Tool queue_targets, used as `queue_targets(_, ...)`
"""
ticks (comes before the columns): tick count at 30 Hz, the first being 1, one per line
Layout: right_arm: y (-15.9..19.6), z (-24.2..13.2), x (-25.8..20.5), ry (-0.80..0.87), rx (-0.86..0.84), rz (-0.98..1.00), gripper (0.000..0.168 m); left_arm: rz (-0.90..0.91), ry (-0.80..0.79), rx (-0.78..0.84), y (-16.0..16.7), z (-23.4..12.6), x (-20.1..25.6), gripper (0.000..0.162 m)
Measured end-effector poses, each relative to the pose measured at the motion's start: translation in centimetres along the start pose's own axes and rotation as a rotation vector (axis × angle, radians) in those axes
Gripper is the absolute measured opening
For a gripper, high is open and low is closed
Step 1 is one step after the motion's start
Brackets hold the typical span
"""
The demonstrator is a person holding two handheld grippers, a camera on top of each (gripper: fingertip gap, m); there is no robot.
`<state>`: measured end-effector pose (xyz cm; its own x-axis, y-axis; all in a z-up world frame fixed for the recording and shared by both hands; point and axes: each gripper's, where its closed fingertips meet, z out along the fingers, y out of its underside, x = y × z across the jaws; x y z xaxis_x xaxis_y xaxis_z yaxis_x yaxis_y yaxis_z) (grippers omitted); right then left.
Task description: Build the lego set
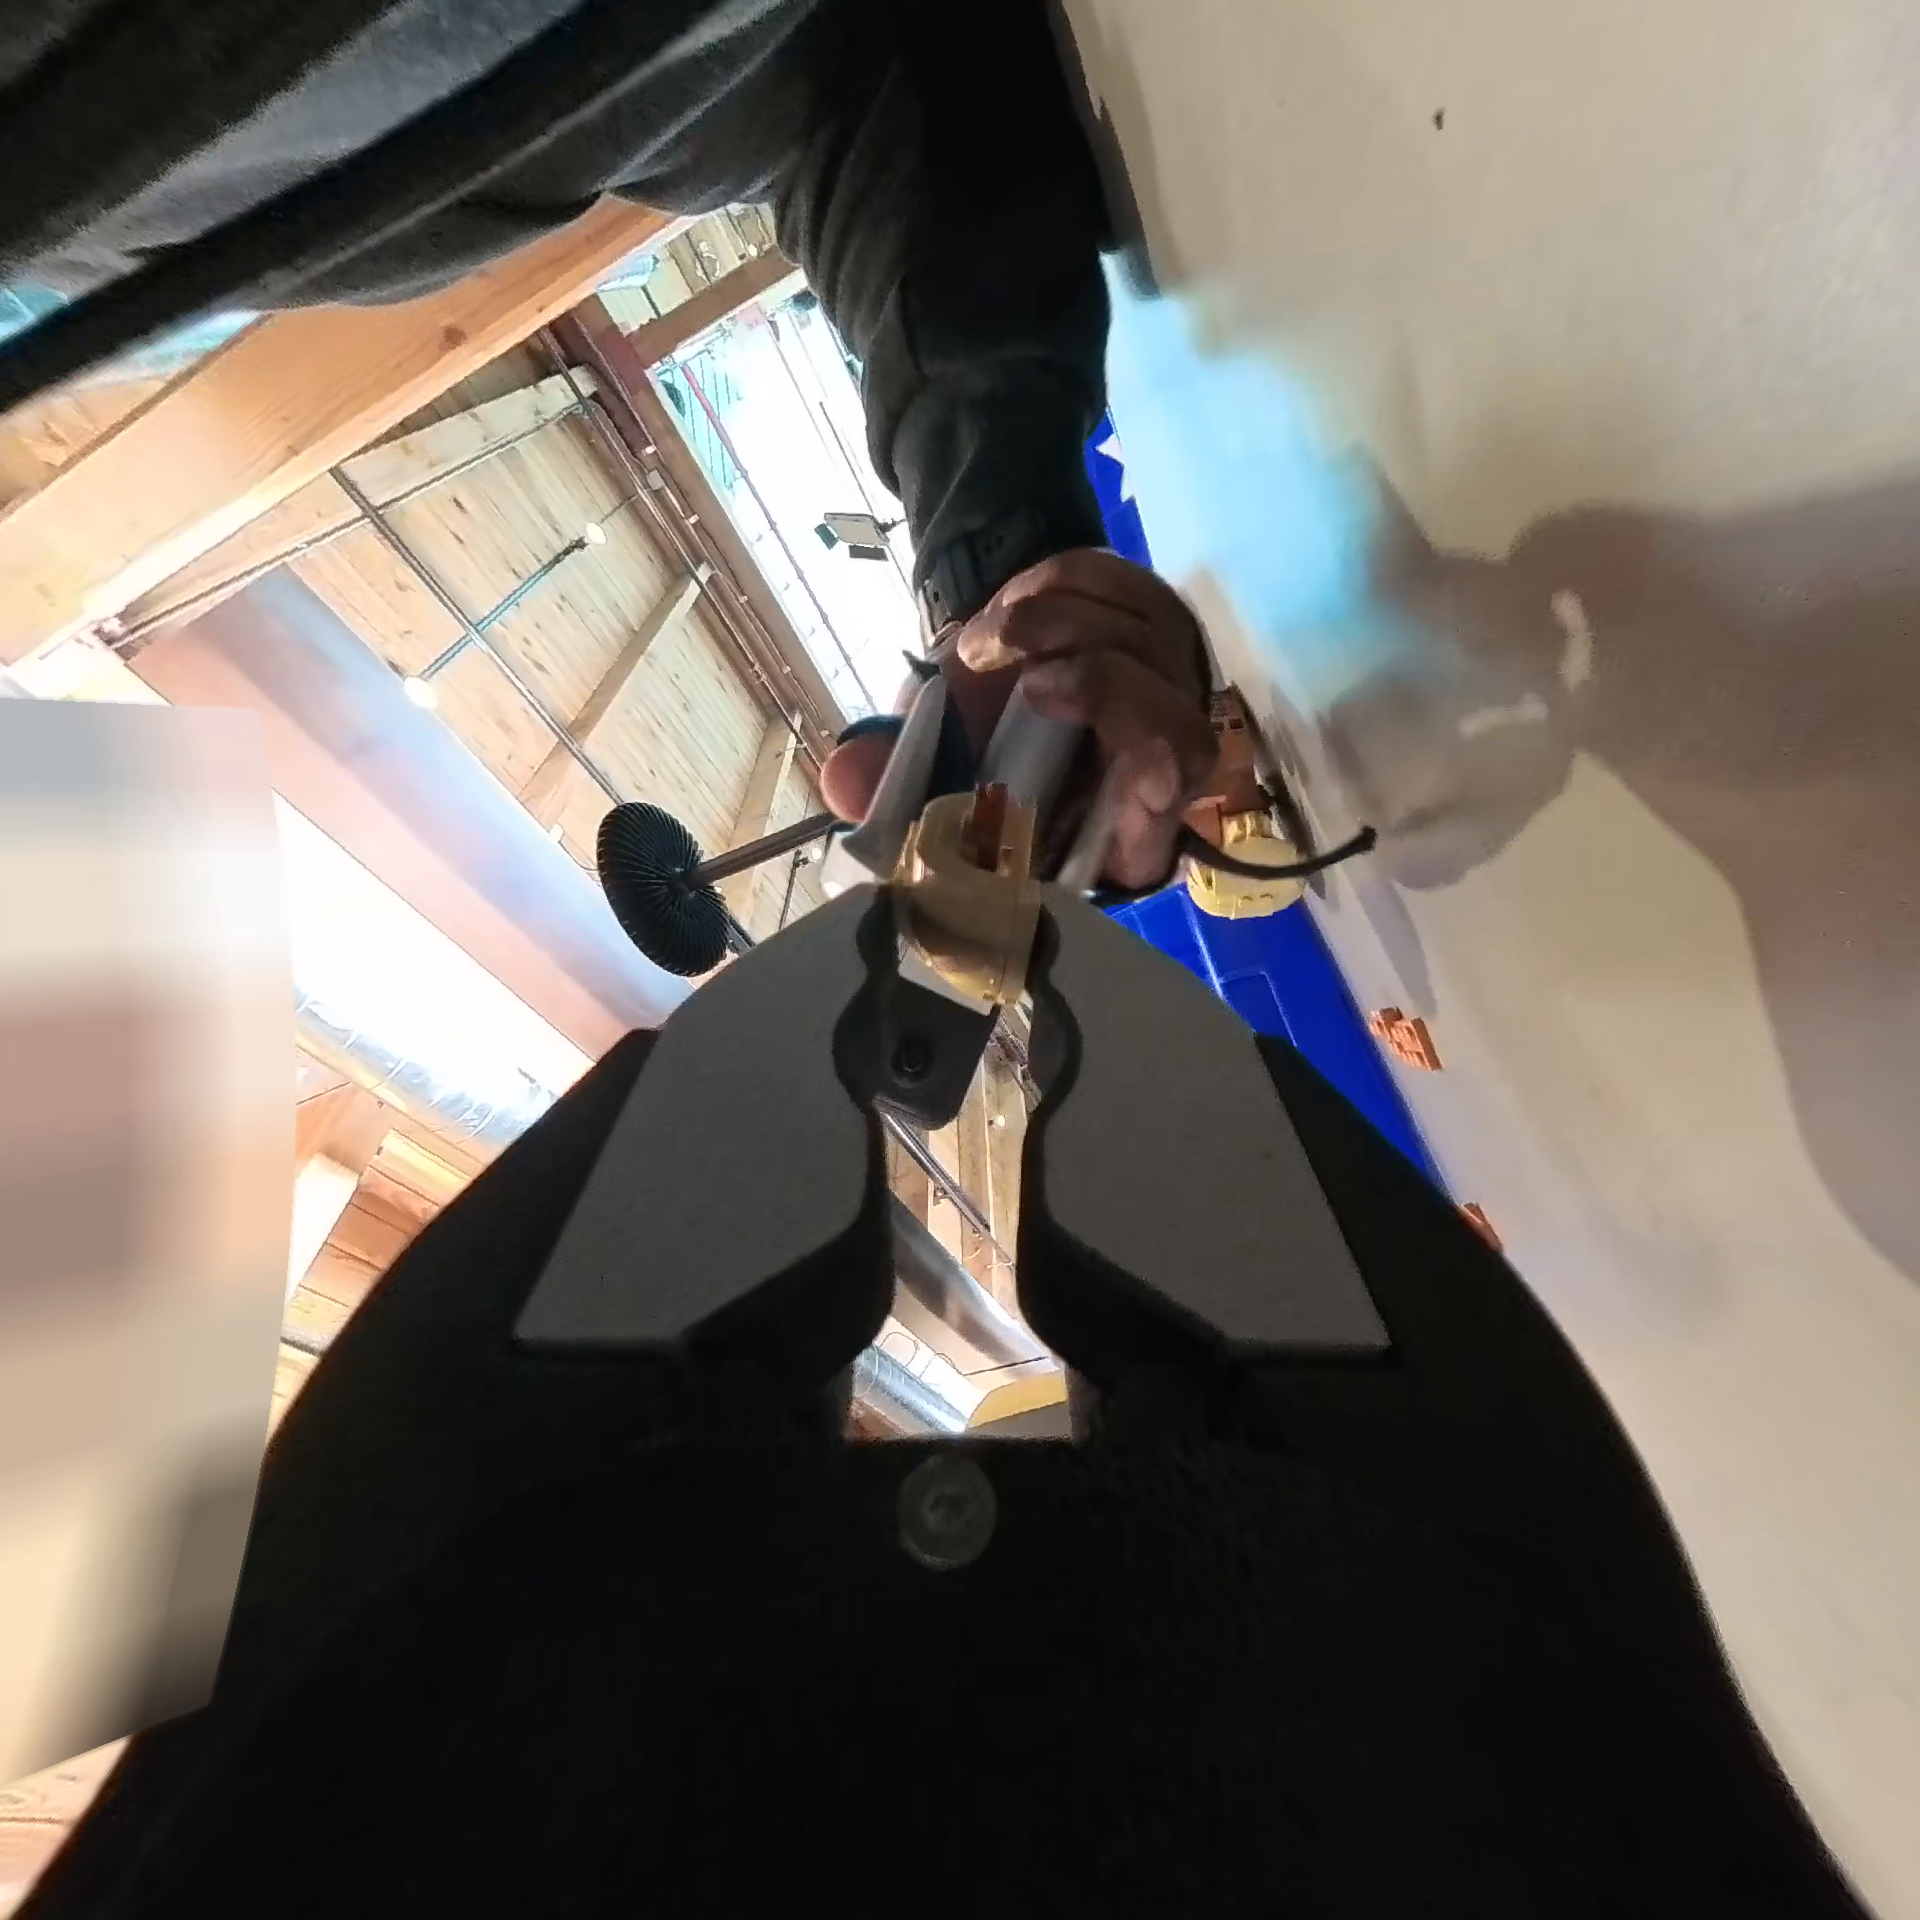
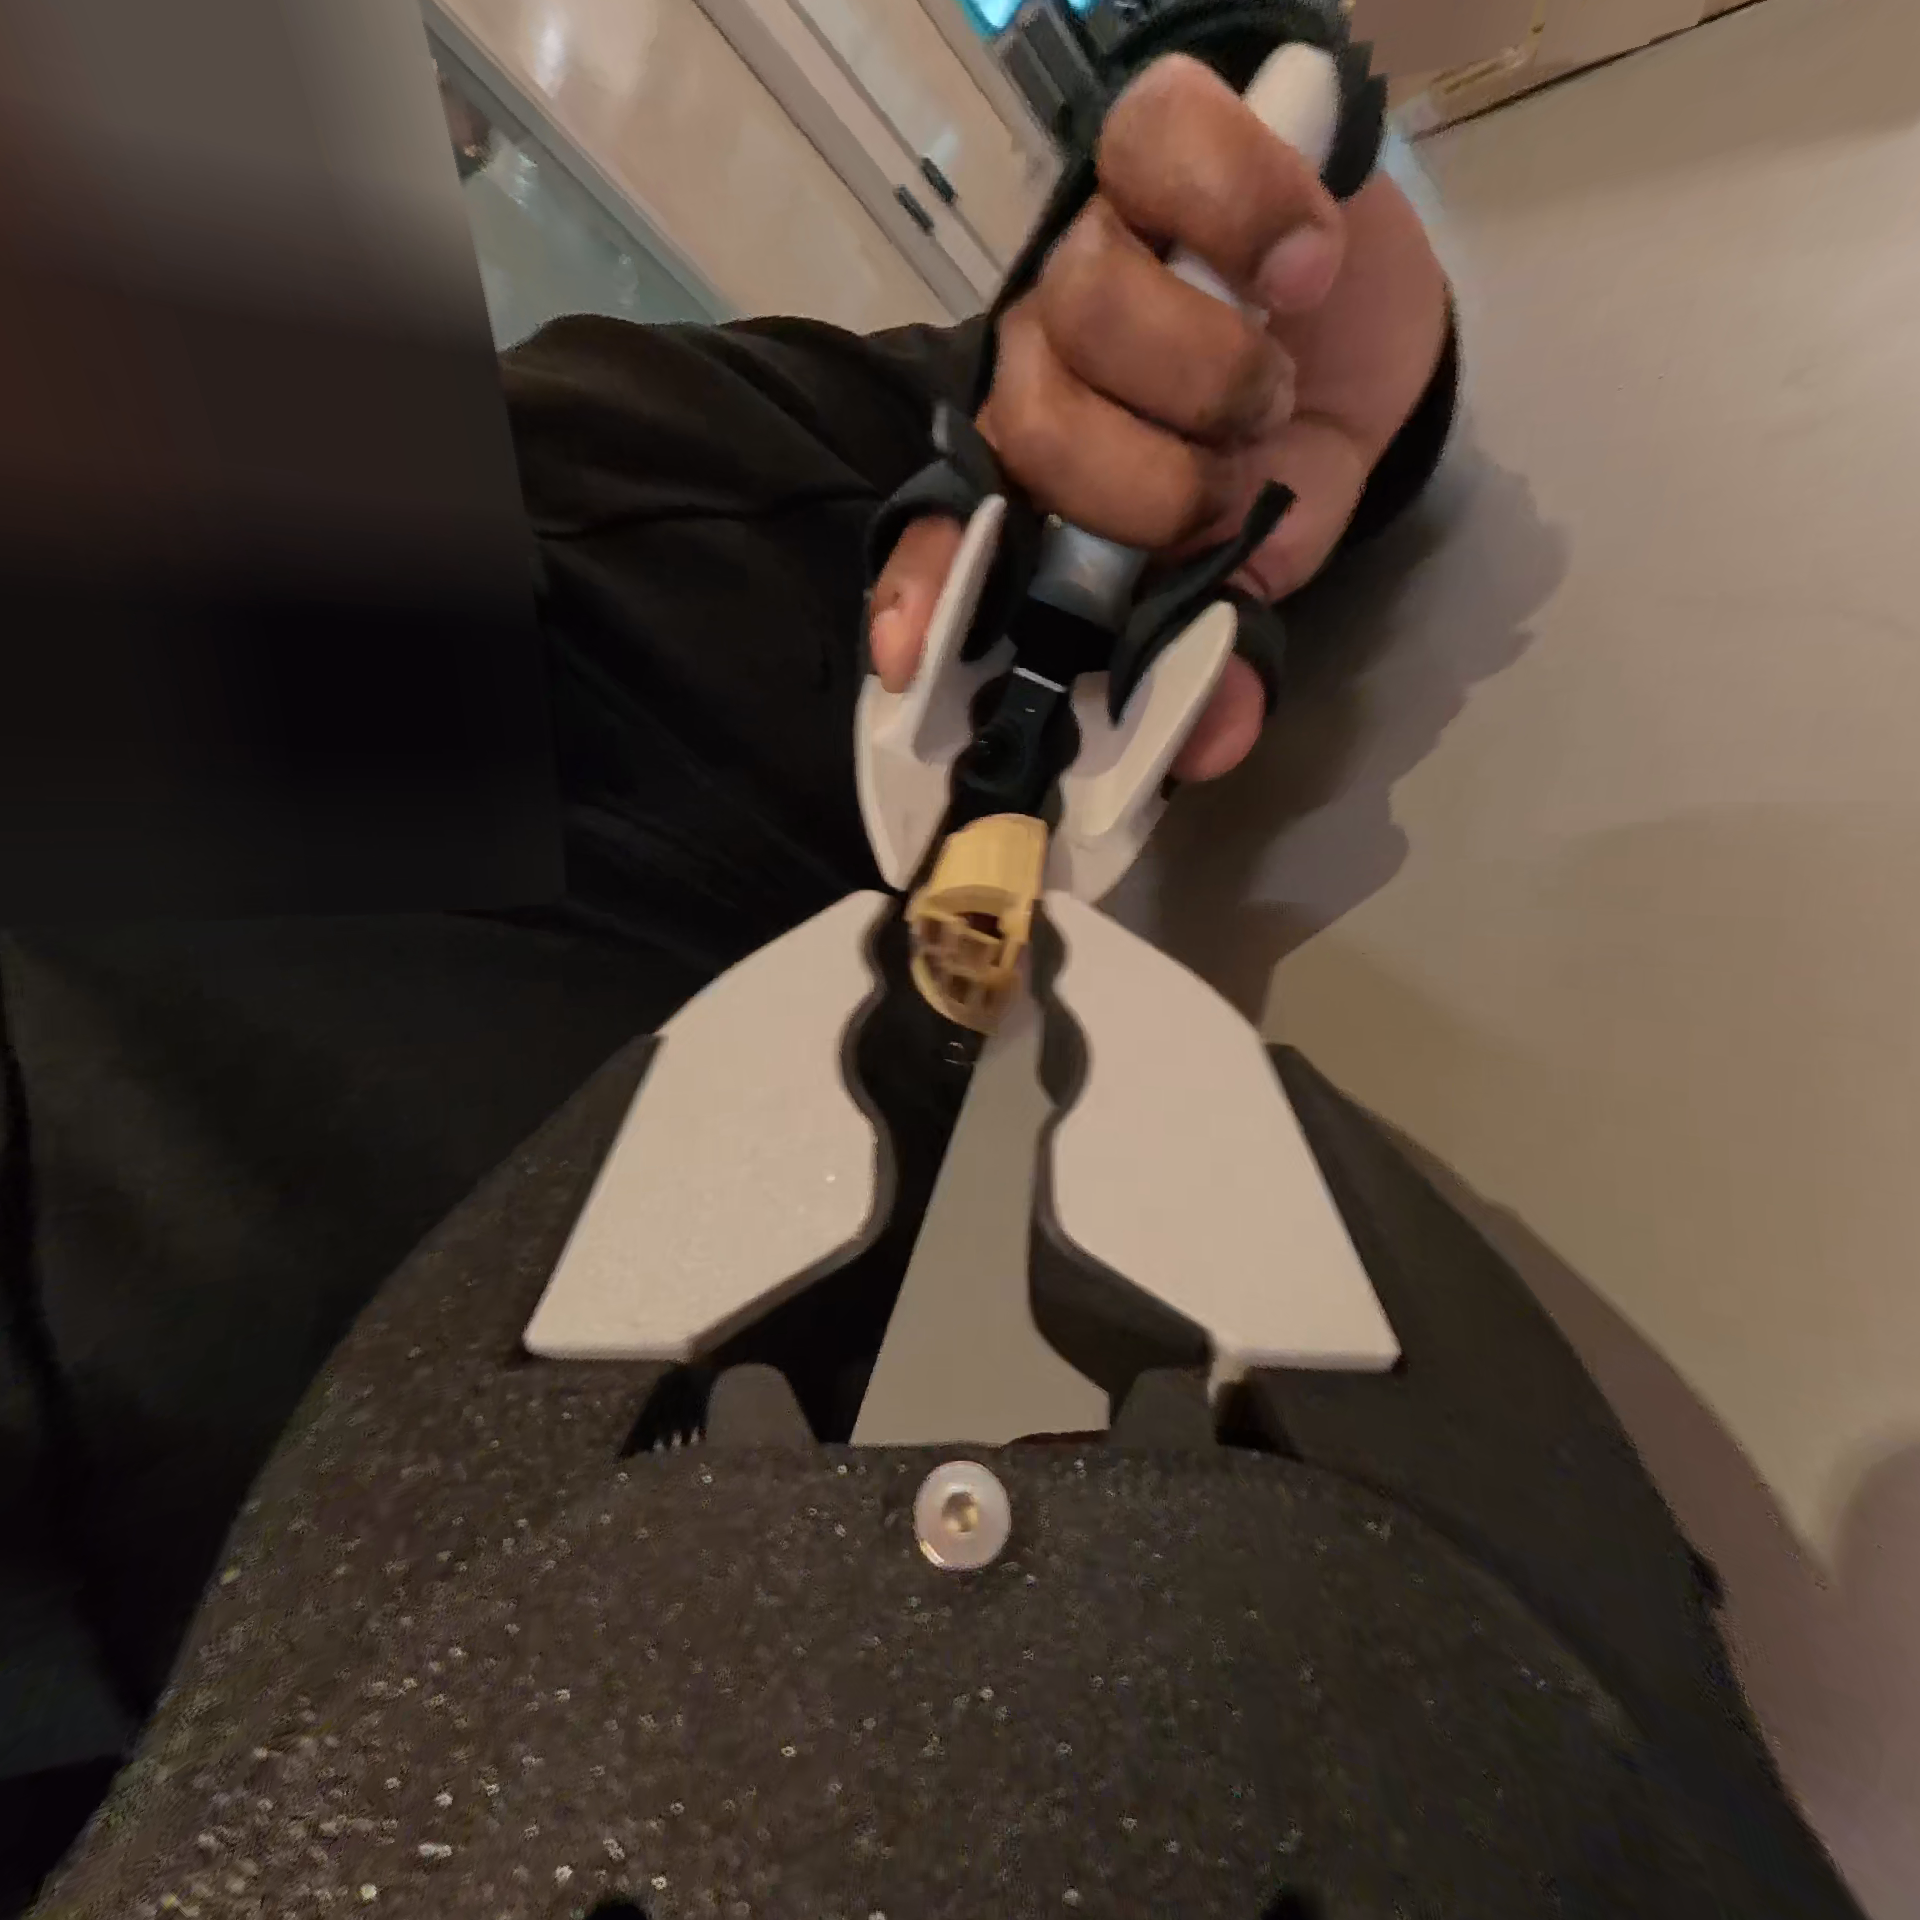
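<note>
The two grippers face each other tip to tip in the air, with a tan lego assembly (image 1: 961, 935) between them. In the left wrist view my left gripper (image 1: 956, 940) is shut on its near end. The right gripper (image 1: 966, 868), held by a hand, closes on the far end, where a small reddish-brown piece (image 1: 992, 831) pokes out. In the right wrist view my right gripper (image 2: 961, 925) is shut on the tan assembly (image 2: 971, 956), and the left gripper (image 2: 992, 862) grips its other end. I cannot tell where the tan parts join.
The white table (image 1: 1558, 312) runs tilted along the right of the left wrist view. On it are a blue bin (image 1: 1299, 997), orange bricks (image 1: 1408, 1039) and a yellow-tan build with a black cord (image 1: 1247, 873). The person's dark sleeve (image 2: 675, 623) is close behind. The grippers are tip to tip, or close to it.
</note>
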<state>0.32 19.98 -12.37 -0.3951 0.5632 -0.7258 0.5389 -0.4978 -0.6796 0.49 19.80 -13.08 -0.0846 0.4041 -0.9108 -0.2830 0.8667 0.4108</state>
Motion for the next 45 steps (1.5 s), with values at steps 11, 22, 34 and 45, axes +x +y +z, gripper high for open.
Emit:
queue_targets(11,0.2,0.1,0.4,0.024,-0.009,-0.007,0.019,-0.012,-0.01,0.009,-0.4,0.1,-0.4,0.022)
queue_targets(22,-0.1,0.0,0.6,-0.013,0.036,0.036,0.014,-0.008,-0.017,-0.003,-0.1,0.1,-0.5,0.023)
queue_targets(34,-0.3,-0.8,1.7,0.038,0.095,0.052,0.009,-0.036,0.002,-0.043,1.3,0.0,0.1,0.022)
queue_targets(45,2.4,-6.2,5.5,0.61,-0.022,-0.151,0.012,-0.236,0.193,-0.061,3.4,-0.8,4.3,0.022)
